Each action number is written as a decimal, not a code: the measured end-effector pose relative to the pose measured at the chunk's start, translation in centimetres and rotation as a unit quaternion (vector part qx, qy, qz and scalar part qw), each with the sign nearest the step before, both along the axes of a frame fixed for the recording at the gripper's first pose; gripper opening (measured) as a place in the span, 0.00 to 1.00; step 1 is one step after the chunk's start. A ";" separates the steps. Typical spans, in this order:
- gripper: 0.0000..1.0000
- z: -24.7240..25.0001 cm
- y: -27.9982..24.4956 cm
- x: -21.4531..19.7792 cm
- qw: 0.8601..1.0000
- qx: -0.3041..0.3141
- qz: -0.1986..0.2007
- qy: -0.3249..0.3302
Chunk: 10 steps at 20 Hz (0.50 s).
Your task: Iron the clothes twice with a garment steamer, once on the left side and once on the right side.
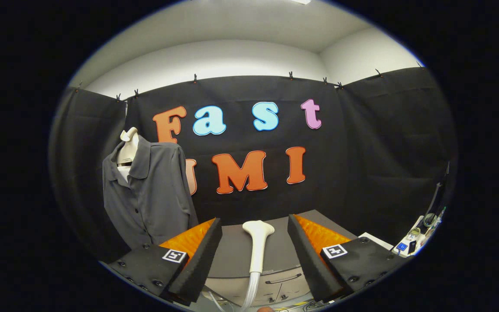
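Steamer head (257, 242) between spread tool (254, 255) fingers; shirt (152, 195) beyond.

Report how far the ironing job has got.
Nothing looks done yet. The hand-held gripper is open, its fingers either side of the steamer head without pressing on it, so the grasp is what's in hand. The grey shirt hangs on the mannequin beyond the left finger, untouched; both passes, left side and right, are still to do.

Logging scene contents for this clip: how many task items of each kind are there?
Grey shirt on the mannequin: 1
Steamer head, standing between the open fingers of the hand-held gripper, untouched: 1
Mannequin: 1
Cabinet: 1
Total: 4
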<state>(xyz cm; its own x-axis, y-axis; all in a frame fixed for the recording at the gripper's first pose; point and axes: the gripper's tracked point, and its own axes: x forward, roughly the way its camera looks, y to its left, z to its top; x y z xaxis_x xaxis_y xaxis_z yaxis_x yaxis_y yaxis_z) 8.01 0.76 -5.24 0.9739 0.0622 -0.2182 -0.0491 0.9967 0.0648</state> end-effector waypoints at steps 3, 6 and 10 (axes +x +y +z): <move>0.98 -1.5 0.5 1.9 0.999 -0.001 0.008 0.031; 0.98 -3.1 0.8 3.7 0.998 -0.008 0.019 0.067; 0.98 -6.1 1.1 6.4 0.993 -0.016 0.026 0.116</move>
